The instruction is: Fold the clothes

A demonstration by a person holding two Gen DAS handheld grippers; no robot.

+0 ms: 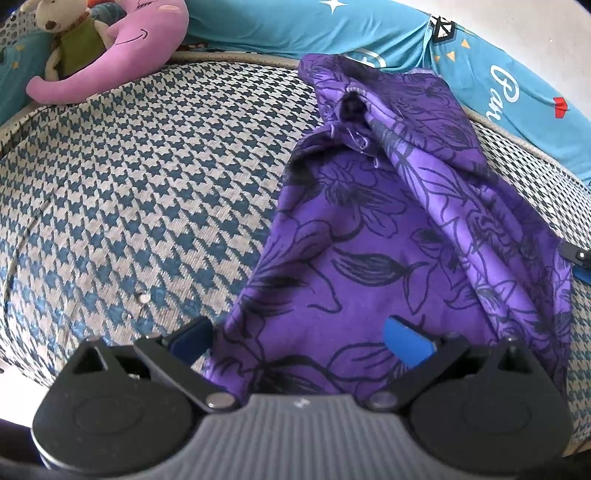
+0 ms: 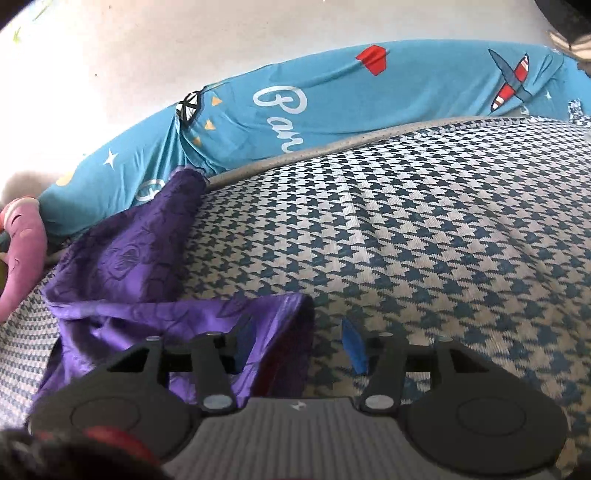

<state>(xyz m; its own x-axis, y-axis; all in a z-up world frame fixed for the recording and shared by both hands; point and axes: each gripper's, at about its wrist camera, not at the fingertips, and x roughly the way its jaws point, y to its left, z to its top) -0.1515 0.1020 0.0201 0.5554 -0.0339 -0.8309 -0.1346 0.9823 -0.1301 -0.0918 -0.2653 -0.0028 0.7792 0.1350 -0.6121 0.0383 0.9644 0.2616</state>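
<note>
On the left, the left gripper (image 1: 299, 338) hangs low over the near end of the purple floral garment (image 1: 388, 229), its fingers (image 1: 408, 341) spread wide and holding nothing; the cloth's near-left edge runs up between them, so one blue pad sits over the houndstooth bed cover (image 1: 129, 192) and the other over fabric. From there the garment stretches away toward the teal bolster (image 1: 303, 26) at the bed's far edge, its long axis running forward and slightly rightward, bunched into a ridge along the right side. On the right, the right gripper (image 2: 299, 345) has its fingers (image 2: 354, 345) parted too, gripping nothing, straddling the garment's right-hand corner (image 2: 291, 306): cloth under the left pad, bare cover under the right. Both grippers look equally near their own corners, so closing on the near hem seems the next step.
</note>
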